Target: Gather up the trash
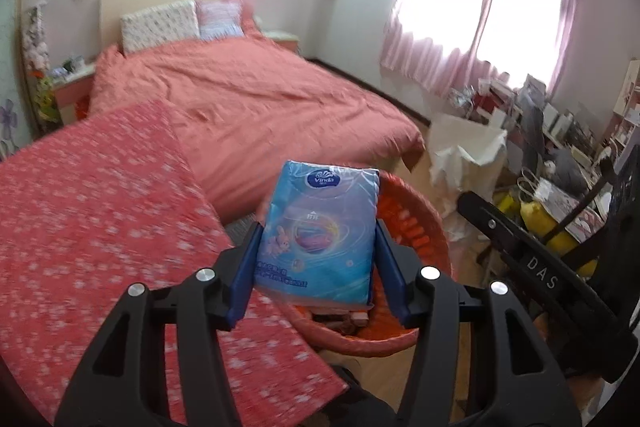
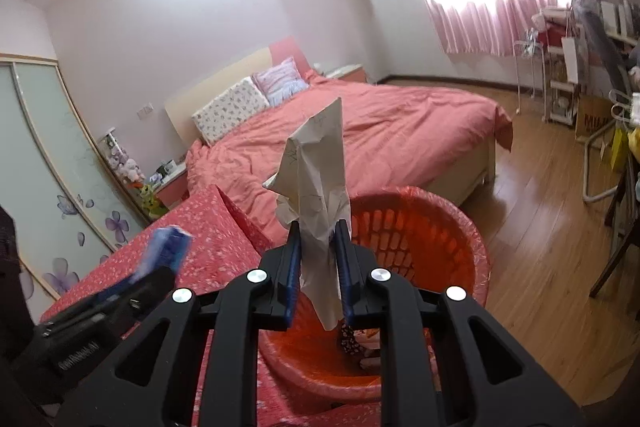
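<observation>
Left gripper [image 1: 318, 247] clamps a blue Vinda tissue pack [image 1: 320, 231]; right gripper [image 2: 319, 259] pinches crumpled paper [image 2: 318, 195], both over the red basket [image 2: 460, 227].
Bed w/ pink duvet [image 1: 260, 99] behind, floral red cloth [image 1: 100, 207] at left. Pack logo reads "Vinda"; other print too small to read. "DAS" shows on the right gripper's arm in left view.
</observation>
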Available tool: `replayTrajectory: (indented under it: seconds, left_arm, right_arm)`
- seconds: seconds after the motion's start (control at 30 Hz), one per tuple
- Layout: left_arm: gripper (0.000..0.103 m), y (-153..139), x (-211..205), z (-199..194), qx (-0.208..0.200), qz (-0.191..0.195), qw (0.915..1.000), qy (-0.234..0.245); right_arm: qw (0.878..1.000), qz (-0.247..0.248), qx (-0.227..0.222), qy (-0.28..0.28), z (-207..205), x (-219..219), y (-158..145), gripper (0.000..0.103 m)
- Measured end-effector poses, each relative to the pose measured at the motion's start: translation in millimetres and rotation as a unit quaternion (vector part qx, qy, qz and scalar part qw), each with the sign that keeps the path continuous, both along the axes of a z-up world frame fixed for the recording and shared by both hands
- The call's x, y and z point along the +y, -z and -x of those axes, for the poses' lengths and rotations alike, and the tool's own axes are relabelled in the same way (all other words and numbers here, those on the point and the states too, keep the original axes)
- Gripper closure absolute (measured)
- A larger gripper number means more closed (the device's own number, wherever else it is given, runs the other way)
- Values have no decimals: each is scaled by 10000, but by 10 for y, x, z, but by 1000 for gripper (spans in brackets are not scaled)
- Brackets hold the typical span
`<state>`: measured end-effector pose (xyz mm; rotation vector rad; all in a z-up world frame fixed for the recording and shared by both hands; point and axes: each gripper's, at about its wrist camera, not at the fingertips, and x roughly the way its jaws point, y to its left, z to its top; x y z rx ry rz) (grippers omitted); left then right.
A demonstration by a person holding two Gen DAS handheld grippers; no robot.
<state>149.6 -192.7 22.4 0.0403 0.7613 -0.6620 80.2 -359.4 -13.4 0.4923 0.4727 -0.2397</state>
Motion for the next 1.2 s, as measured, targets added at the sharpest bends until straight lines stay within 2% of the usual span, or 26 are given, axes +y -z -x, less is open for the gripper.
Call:
replayTrajectory:
  seconds: [0.07,0.13,0.2,0.33,0.37,0.47,0.53,0.63,0.8,0.93,1.03,1.2]
  left_arm:
    - [47,162,-131,-94,180,-123,9998,35]
    - [46,307,-227,-205,325,-253,9992,11]
    - [42,401,-245,-306,430,-342,9985,-37]
    - [41,496,-98,-403,498,-430,9976,-228]
    - [41,485,-49,-397,480,-432,9975,-272]
    - [38,407,205,-303,273,-442,9979,-395]
    - [33,296,435,-161,17,-451,9975,-544]
    - [26,143,761,100,-343,-489,9950,-798]
    - [13,-60,1364,564,-816,-518,9865,-1318]
    - [6,-122,1860,1004,-1179,-547,9725,-1931]
    - [4,-127,2078,1254,-1338,-577,9632,-2261]
    - [4,-75,2296,1570,-1461,-685,9486,-2722]
  right_arm:
    - [9998,-140,141,-41,-86,-71,100,80]
    - [9995,-227,216,-20,-73,-122,157,71]
    - [9992,-292,288,23,-58,-163,208,67]
    - [9992,-233,301,155,99,-113,181,56]
    - [9993,-174,283,166,139,-82,153,54]
    - [9997,49,179,160,248,29,49,40]
    - [9994,322,48,108,401,233,-62,26]
    - [9978,658,-55,46,600,480,-167,13]
    - [9957,923,-80,15,912,873,-251,9]
    - [9941,1082,-90,87,1155,1169,-246,8]
    - [9933,1153,-32,71,1255,1311,-205,8]
    - [9780,1992,305,546,1306,1546,-181,8]
